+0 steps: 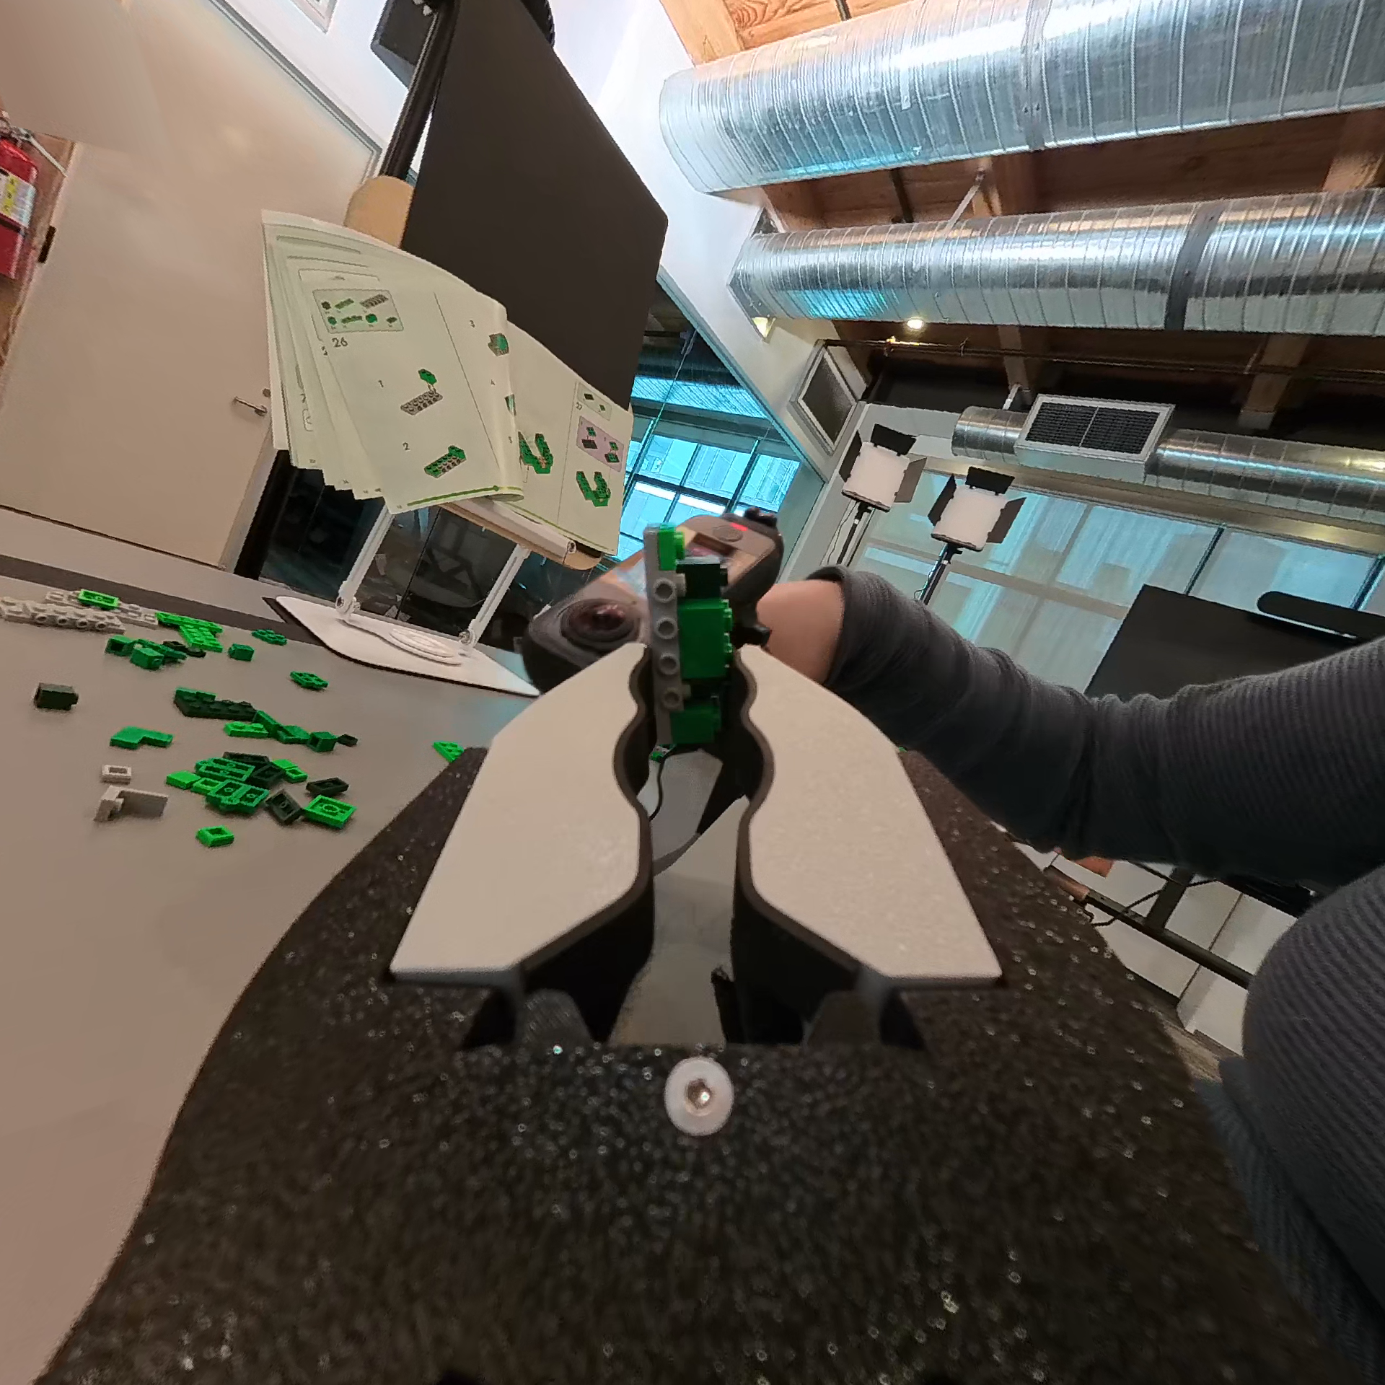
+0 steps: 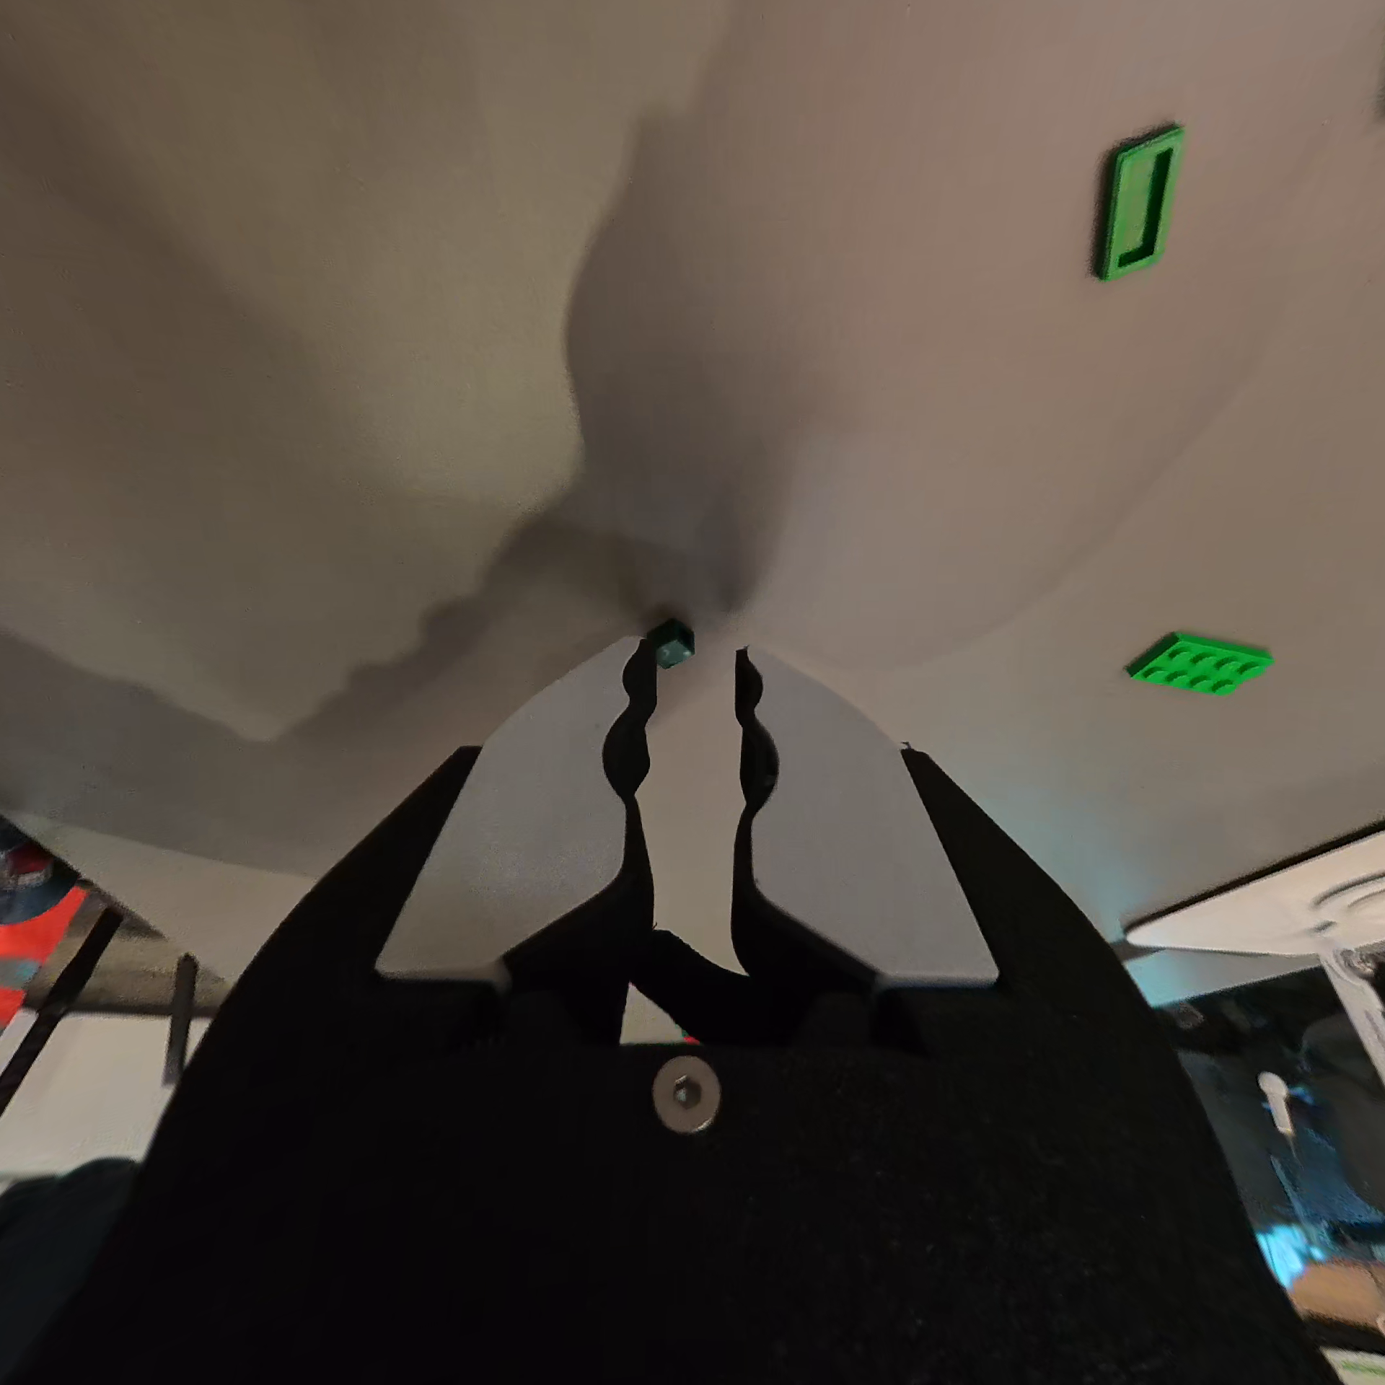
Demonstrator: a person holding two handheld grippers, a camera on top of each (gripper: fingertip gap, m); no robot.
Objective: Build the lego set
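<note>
Left gripper (image 1: 693, 667): fingers clamped on the partial build (image 1: 686, 644), a grey holed beam with green bricks stacked on one side, held upright and clear of the table, probably so its free faces stay reachable for the next piece. Right gripper (image 2: 693, 659): jaws apart, tips just over the table (image 2: 300, 300), a small dark green piece (image 2: 671, 643) at the left fingertip; touching or not, cannot tell. Judged a pick-up in progress. Two bright green plates (image 2: 1199, 663) lie well to its right. Farther out, loose green and grey parts (image 1: 225, 749) scattered flat on the table. No tray or bin in view. Farthest, instruction booklet (image 1: 405, 390) propped open on a stand, facing the work.
</note>
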